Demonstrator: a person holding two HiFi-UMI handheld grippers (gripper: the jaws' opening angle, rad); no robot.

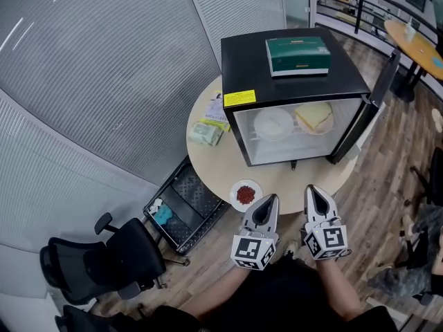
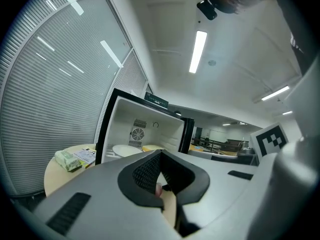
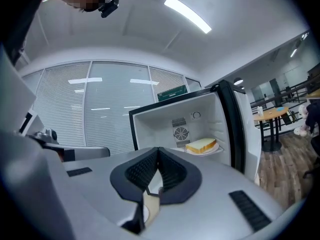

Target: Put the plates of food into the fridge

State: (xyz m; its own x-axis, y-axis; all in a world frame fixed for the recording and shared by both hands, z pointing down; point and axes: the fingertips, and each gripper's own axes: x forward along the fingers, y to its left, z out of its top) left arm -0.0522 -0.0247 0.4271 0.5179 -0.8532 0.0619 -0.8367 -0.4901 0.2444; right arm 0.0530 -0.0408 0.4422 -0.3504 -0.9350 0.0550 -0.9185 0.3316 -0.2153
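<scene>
The left gripper [image 1: 271, 199] and right gripper [image 1: 311, 189] hung side by side at the near edge of the round table [image 1: 214, 162], pointing level at the fridge [image 1: 246, 57]. Each had its jaws pressed together with nothing between them. The plate of red food [image 1: 246, 194] lay on the table just beside the left gripper's tips, at their nine o'clock. Bare tabletop lay open from the tips to the fridge at twelve o'clock, and its door [image 1: 376, 99] stood swung wide at two o'clock. On the fridge shelf sat a white plate [image 1: 274, 124] and, at its three o'clock, a sandwich plate [image 1: 314, 116]. A green box [image 1: 297, 54] lay on the fridge top
</scene>
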